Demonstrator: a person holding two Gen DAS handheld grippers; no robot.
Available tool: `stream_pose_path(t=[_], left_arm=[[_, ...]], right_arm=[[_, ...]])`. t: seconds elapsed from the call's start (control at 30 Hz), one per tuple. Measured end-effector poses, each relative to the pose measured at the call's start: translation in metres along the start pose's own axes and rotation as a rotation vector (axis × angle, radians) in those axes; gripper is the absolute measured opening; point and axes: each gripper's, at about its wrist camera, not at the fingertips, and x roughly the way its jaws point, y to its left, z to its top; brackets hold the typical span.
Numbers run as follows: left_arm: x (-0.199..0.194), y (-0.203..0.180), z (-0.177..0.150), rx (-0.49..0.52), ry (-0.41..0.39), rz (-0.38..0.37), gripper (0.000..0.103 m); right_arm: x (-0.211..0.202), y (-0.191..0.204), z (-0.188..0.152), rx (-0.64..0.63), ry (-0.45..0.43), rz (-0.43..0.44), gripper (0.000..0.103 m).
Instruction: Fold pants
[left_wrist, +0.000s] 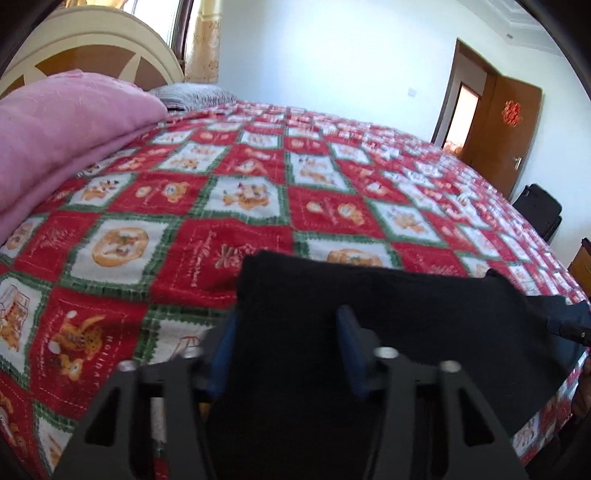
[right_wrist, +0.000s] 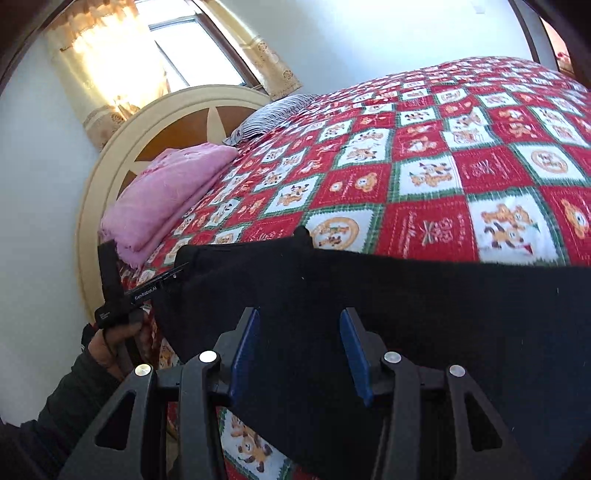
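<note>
My left gripper (left_wrist: 288, 350) sits bottom centre of its view, jaws part spread with the black pants (left_wrist: 388, 306) between the blue pads; whether the pads actually press the cloth I cannot tell. My right gripper (right_wrist: 299, 350) is likewise part spread over the pants (right_wrist: 406, 314), grip unclear. The pants lie across the lower frame on the quilt's (left_wrist: 258, 206) near edge, probably for flat folding. Further off, upper left, a pink blanket (left_wrist: 62, 125) lies by the headboard (right_wrist: 122, 155).
</note>
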Motion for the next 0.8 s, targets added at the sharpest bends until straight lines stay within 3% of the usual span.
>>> stream_pose_path(t=[0.1,0.43,0.5,0.53,0.6,0.63,0.67,0.73,0.8], left_arm=[[-0.017,-0.004,-0.001,0.015,-0.046,-0.011,0.022],[-0.023,0.039,0.003,-0.191,-0.033,-0.07,0.021],[-0.014,0.042,-0.001,-0.212,-0.008,-0.087,0.022],[-0.006,0.039,-0.004,-0.202,0.007,-0.086,0.029],[-0.003,0.035,-0.007,-0.187,0.006,-0.04,0.048],[-0.005,0.034,-0.007,-0.189,-0.003,-0.044,0.051],[-0.008,0.033,-0.008,-0.194,-0.018,-0.042,0.053],[-0.02,0.029,-0.008,-0.189,-0.064,0.005,0.075],[-0.039,0.019,-0.01,-0.149,-0.138,0.056,0.087]], right_arm=[[-0.004,-0.003,-0.003,0.006,-0.016,-0.009,0.048],[0.0,0.006,-0.011,-0.048,0.01,-0.039,0.048],[0.009,0.005,-0.014,-0.062,0.045,-0.053,0.053],[0.016,0.004,-0.017,-0.073,0.071,-0.07,0.057],[0.014,0.009,-0.02,-0.115,0.044,-0.092,0.057],[0.012,0.012,-0.02,-0.121,0.052,-0.103,0.057],[0.01,0.014,-0.02,-0.123,0.056,-0.106,0.057],[0.001,0.018,-0.021,-0.125,0.05,-0.09,0.057],[-0.003,0.022,-0.024,-0.159,0.049,-0.102,0.058]])
